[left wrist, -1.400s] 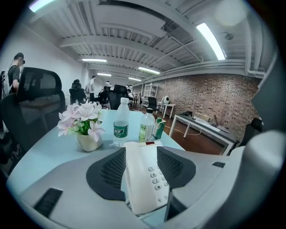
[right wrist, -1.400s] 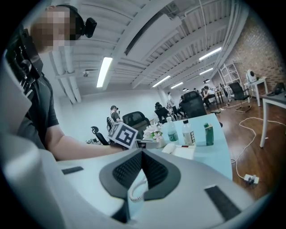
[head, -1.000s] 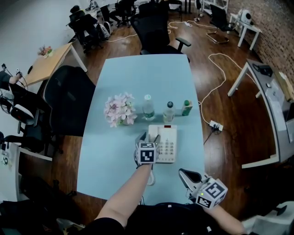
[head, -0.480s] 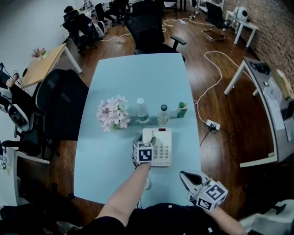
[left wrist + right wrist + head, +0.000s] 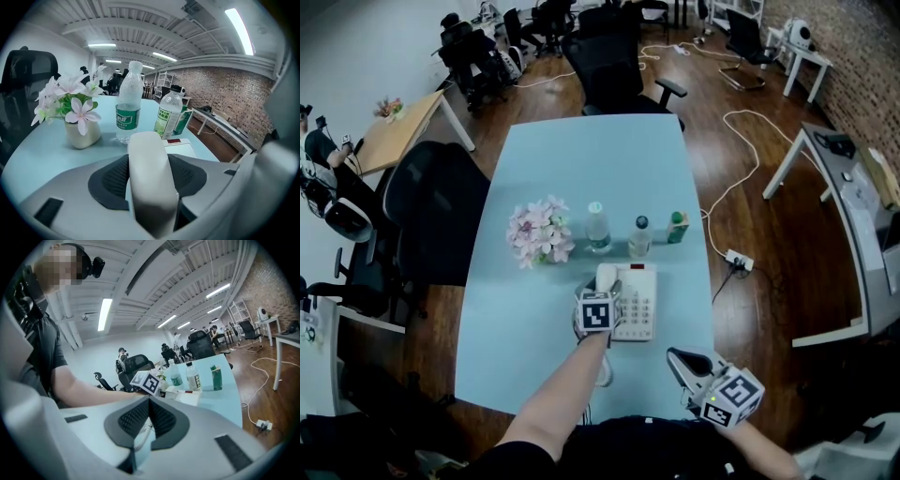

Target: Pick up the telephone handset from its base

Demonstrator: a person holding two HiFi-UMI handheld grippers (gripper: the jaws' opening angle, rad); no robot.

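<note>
White handset (image 5: 150,180) sits between closing fingers (image 5: 108,179) of your left gripper (image 5: 606,287), not yet clamped; centre, squeeze firmly, lift straight off base (image 5: 640,300).

The tall bottle (image 5: 129,93) and the shorter bottle (image 5: 168,117) bear label print, none legible.

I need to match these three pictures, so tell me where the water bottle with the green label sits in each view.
Head view: the green-label bottle stands mid-table, between the flowers and the dark-capped bottle.
Left gripper view: centre, above the handset.
Right gripper view: small, right of centre, above the telephone.
Shared landmark: the green carton, rightmost in the row.
</note>
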